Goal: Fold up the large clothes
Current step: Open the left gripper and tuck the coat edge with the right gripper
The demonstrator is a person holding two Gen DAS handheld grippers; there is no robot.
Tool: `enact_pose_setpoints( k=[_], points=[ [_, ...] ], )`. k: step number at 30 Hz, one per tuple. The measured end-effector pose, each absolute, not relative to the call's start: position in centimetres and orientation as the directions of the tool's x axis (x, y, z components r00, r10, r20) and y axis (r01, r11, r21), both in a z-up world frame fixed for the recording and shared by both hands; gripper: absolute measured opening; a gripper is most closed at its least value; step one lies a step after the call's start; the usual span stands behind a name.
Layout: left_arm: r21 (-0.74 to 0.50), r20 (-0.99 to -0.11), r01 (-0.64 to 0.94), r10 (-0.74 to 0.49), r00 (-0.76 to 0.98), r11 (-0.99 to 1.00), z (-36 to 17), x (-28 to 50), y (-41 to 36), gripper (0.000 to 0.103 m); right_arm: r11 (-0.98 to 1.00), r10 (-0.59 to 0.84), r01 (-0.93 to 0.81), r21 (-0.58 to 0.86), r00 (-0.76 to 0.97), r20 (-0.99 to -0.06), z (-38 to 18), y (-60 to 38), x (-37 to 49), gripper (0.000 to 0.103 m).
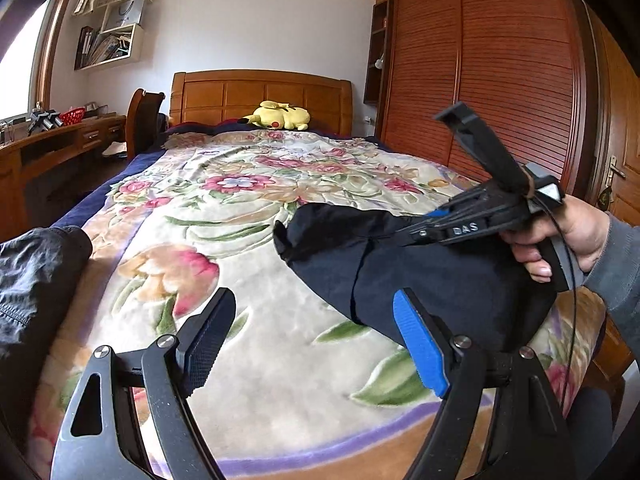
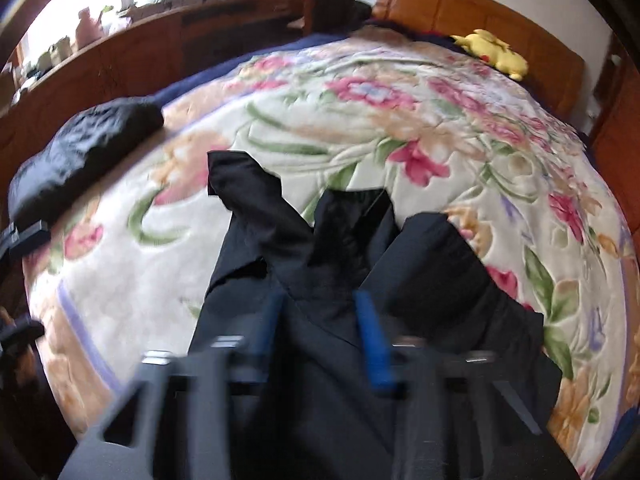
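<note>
Garment [image 2: 340, 280] hangs clamped in right claw [image 2: 320, 340]; left claw [image 1: 316, 344] gapes empty beside it.

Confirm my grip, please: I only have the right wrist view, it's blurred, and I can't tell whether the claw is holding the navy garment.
Observer: In the left wrist view, the right claw is pinched shut on the bunched navy garment over the floral blanket.
Operator: And the left claw?
Observer: The left claw is wide open, nothing between its pads.
Operator: What's on my right?
Observer: A slatted wooden wardrobe beside the bed.
</note>
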State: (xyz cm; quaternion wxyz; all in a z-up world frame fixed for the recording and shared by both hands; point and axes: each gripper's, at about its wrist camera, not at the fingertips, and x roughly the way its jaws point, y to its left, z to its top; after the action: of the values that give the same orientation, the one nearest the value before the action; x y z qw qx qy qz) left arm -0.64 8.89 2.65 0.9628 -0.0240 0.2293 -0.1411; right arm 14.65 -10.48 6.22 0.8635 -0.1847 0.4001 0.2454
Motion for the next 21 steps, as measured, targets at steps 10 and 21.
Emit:
enact_pose_setpoints(
  k=[10,21],
  points=[
    [-0.114,-0.429,0.304,-0.323,0.844,0.946,2.7,-0.9,7.5,0.082,0.873,0.182,-0.417,-0.253,0.760,-0.624,11.1,-19.3,7.6,0.009],
    [-0.070,-0.442,0.347,-0.341,0.830,0.935,2.6,-1.4,4.3,0.082,0.976,0.032,-0.176,-0.129,0.700,-0.714,2.8,-30.4,9.2,0.009]
  ],
)
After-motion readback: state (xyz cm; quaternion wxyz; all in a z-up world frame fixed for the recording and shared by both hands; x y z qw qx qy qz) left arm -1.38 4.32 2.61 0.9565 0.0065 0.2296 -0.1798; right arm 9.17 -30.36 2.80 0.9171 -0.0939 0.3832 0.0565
